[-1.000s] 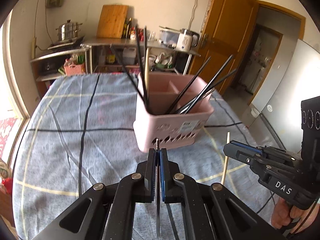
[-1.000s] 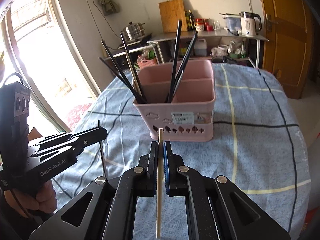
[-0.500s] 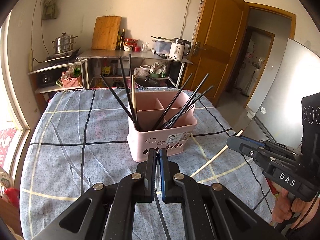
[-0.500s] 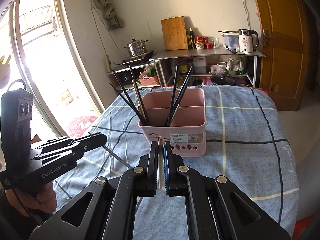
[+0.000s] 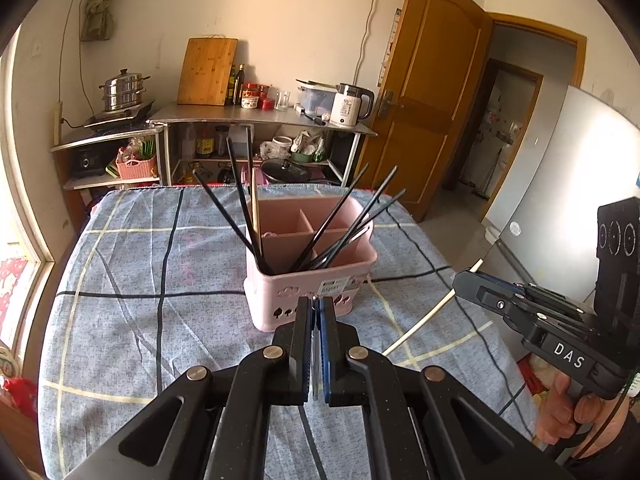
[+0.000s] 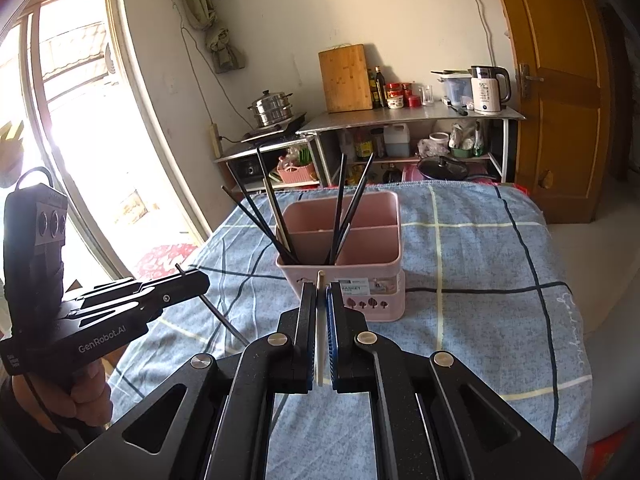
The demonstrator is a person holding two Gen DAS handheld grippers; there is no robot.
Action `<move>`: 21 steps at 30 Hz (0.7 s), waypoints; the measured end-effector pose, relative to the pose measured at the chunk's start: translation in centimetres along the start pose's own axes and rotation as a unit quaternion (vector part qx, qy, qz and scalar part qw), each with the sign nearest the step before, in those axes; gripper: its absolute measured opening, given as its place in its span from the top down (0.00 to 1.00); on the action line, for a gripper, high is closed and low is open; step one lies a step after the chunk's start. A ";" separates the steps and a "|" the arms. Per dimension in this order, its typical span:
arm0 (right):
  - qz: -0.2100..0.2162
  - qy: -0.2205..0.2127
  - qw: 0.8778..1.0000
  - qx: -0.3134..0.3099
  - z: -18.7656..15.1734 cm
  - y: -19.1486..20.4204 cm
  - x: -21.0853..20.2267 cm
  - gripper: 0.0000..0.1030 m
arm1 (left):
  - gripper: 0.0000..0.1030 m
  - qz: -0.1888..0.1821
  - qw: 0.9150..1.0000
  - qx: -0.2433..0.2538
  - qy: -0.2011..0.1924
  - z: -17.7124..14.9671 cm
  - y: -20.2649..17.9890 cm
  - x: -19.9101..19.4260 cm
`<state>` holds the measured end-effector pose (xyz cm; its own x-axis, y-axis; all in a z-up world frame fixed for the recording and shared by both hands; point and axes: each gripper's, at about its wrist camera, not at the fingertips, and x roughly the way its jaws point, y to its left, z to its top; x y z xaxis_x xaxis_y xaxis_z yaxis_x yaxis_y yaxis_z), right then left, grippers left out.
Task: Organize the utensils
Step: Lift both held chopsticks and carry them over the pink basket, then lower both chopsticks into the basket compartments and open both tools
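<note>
A pink divided utensil basket (image 5: 308,284) (image 6: 360,276) stands in the middle of the blue checked tablecloth, holding several black chopsticks (image 5: 240,200) and a pale wooden one. My left gripper (image 5: 316,312) is shut on a black chopstick (image 6: 218,314), held in front of and above the basket. My right gripper (image 6: 320,296) is shut on a pale wooden chopstick (image 6: 319,344) (image 5: 424,322), also held short of the basket. Each gripper shows in the other's view: the right gripper (image 5: 460,280) at the right, the left gripper (image 6: 200,280) at the left.
The tablecloth (image 5: 140,264) covers the table. A steel counter (image 5: 256,114) with a cutting board, kettle and steamer pot stands behind the table's far edge. A bright window (image 6: 88,140) is to the left, a wooden door (image 5: 432,92) to the right.
Both grippers have pulled back and risen away from the basket, which now looks smaller and lower. Each still holds its chopstick, now tilted.
</note>
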<state>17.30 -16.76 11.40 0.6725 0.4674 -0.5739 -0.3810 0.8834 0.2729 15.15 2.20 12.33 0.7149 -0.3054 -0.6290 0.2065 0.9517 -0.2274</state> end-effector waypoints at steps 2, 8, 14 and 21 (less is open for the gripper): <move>0.001 -0.006 1.000 -0.002 0.6 0.1 -0.1 0.95 | 0.97 -0.002 1.000 -0.001 -0.007 0.7 0.2 -0.3; 0.002 -0.028 0.999 -0.016 2.8 0.9 -0.3 0.95 | 0.97 -0.003 1.000 0.001 -0.028 3.7 0.4 -0.9; 0.002 -0.047 0.999 -0.024 5.1 1.2 0.2 0.95 | 0.97 0.004 0.999 0.004 -0.052 6.9 0.9 -1.1; 0.002 -0.070 0.997 -0.032 7.7 1.4 1.1 0.95 | 0.97 0.013 0.998 0.002 -0.069 10.2 1.5 -0.5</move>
<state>22.41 -14.74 17.12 0.7509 0.4755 -0.4583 -0.4204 0.8794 0.2235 21.92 4.11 19.85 0.8055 -0.2742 -0.5253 0.1900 0.9592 -0.2093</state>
